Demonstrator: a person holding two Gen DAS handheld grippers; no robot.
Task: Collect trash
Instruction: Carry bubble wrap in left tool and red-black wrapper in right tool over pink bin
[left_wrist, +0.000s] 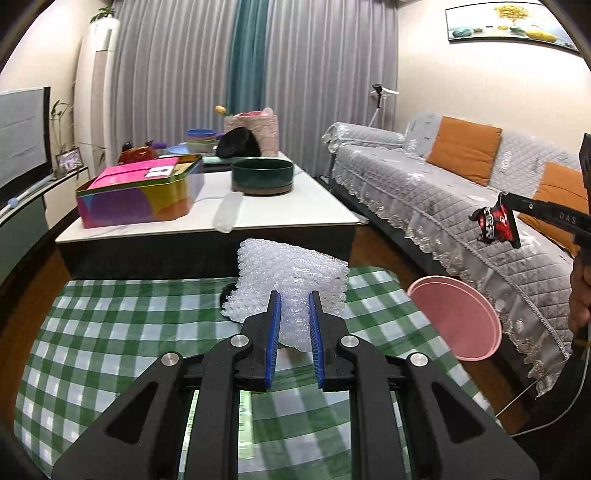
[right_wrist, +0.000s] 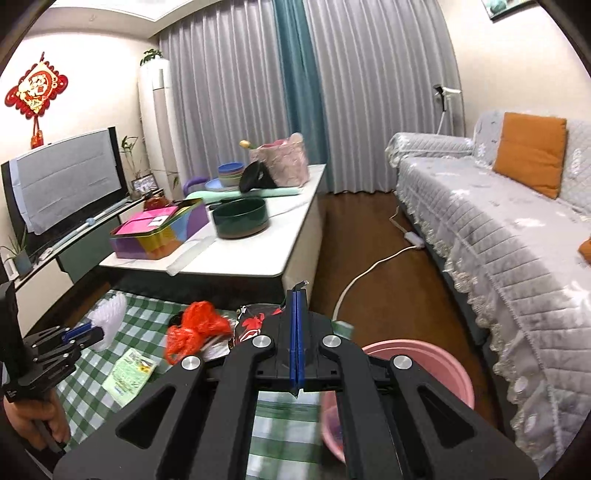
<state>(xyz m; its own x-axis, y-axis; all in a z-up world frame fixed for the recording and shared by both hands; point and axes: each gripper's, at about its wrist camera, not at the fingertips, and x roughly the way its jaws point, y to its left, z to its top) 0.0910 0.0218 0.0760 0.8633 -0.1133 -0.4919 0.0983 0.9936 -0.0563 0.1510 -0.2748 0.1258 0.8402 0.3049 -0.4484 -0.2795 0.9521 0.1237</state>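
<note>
The left gripper (left_wrist: 294, 295) has its blue-padded jaws clamped on a crumpled wad of bubble wrap (left_wrist: 291, 280), lifted above the green checked cloth (left_wrist: 122, 332). Part of the wad is hidden between the jaws, and a dark item (left_wrist: 227, 291) peeks out behind its left edge, too covered to identify.

The right gripper (right_wrist: 297, 295) has its jaws pressed together on a red and black wrapper (right_wrist: 255, 323). In the right wrist view most of that wrapper is hidden behind the black linkage; only a torn foil tip shows above the fingertips. From the left wrist view it dangles at the far right, above the sofa (left_wrist: 461, 206) edge.

The pink bin (right_wrist: 424, 365) stands to the right of the cloth, near the sofa; its inside is blurred and partly blocked by the gripper body. On the cloth lie a crumpled red plastic bag (right_wrist: 195, 325) and a green printed packet (right_wrist: 129, 373), whose text is too small to read. Something flat sits under the red bag, mostly covered.

Farther off, the white coffee table (right_wrist: 258, 258) holds a colourful tin (right_wrist: 159, 232) and a dark green bowl (right_wrist: 240, 218).
</note>
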